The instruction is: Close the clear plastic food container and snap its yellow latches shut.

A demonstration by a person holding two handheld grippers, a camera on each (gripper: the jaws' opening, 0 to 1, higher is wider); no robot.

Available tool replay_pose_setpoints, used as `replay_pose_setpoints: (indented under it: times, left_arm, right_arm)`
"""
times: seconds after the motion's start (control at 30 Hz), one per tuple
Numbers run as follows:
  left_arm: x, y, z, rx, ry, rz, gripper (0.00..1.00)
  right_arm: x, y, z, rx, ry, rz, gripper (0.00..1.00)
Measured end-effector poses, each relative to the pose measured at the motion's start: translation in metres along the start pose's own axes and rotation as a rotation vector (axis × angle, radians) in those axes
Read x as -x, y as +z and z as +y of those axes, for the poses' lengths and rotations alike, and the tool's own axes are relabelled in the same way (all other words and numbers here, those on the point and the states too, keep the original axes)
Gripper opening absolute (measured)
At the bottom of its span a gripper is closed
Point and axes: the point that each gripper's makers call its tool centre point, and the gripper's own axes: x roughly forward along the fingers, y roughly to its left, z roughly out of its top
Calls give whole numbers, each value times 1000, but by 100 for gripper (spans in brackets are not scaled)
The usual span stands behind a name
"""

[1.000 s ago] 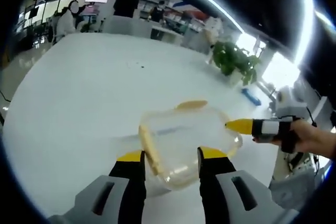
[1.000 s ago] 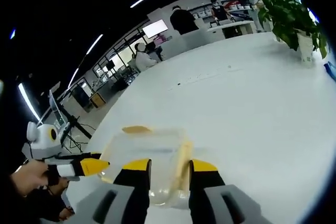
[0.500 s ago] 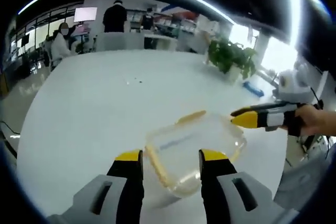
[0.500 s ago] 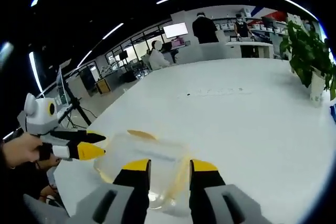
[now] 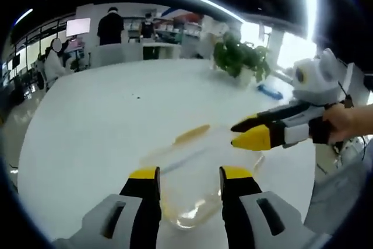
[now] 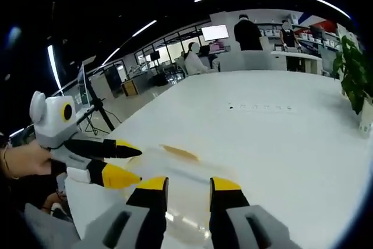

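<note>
Container (image 5: pixel 204 185) lies low on the white table (image 5: pixel 93 121), its yellow latch (image 5: pixel 192 134) at the far edge. Left gripper (image 5: pixel 189 179) and right gripper (image 5: pixel 245 134), both unclenched and empty, should press latches squarely.

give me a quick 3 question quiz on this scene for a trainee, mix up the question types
1. True or false: the right gripper is clamped on a yellow latch of the clear container.
2. Multiple choice: what does the container rest on? A. a white table B. a wooden shelf C. a metal tray
3. Short answer: which green thing stands at the table's far edge in the left gripper view?

Key
1. False. Its jaws are parted, and no latch sits between them.
2. A, the white table.
3. A potted plant.
</note>
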Motion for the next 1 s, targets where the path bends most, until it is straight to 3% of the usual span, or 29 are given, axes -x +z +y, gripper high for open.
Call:
replay_pose_setpoints:
  times: [0.1, 0.37, 1.0]
  left_arm:
    - [-1, 0, -9, -23, -43, -6, 38]
    - [-1, 2, -19, -49, -82, -3, 37]
    - [4, 1, -25, -46, -106, 15, 36]
  right_arm:
    - [-5, 3, 6, 2, 13, -7, 25]
    - [-22, 3, 18, 8, 50, -3, 25]
    - [-43, 25, 13, 123, 68, 45, 24]
